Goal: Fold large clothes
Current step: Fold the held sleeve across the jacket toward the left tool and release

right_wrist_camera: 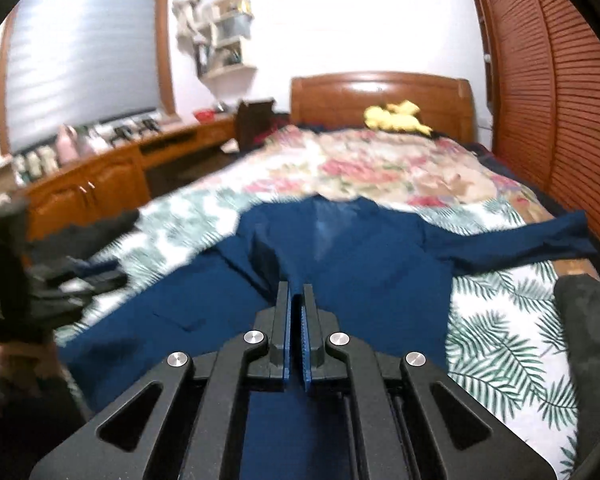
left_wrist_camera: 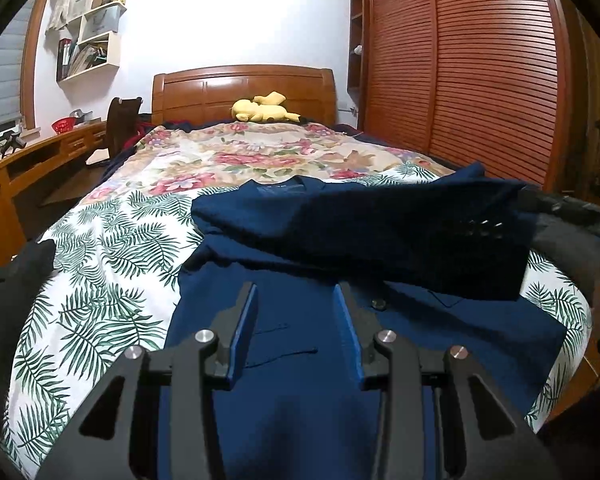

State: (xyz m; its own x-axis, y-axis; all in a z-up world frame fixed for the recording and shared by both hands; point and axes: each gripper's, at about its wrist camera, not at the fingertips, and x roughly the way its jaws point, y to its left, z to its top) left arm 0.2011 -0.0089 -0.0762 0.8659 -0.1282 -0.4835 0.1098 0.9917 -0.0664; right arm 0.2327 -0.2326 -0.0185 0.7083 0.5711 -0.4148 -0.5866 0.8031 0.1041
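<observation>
Overhead, both grippers: left gripper [left_wrist_camera: 296,312] part-open, empty; right gripper [right_wrist_camera: 297,304] pinching navy shirt [right_wrist_camera: 360,260] (leaf-print bedspread [right_wrist_camera: 500,328]).

The left hand-held gripper [left_wrist_camera: 296,300], a black frame with blue-padded fingers [left_wrist_camera: 246,320], is tilted gently downward, its jaws standing partly apart with nothing pinched between the pads. Seen from the right wrist view, it sits at the far left as a dark blurred shape with a bare hand [right_wrist_camera: 18,354] gripping its handle from below. The right hand-held gripper [right_wrist_camera: 297,294], of the same black and blue build, also points a little below level; its pads are pressed together on a thin fold of dark blue cloth [right_wrist_camera: 340,248]. From the left wrist view it enters at the right edge, blurred.
</observation>
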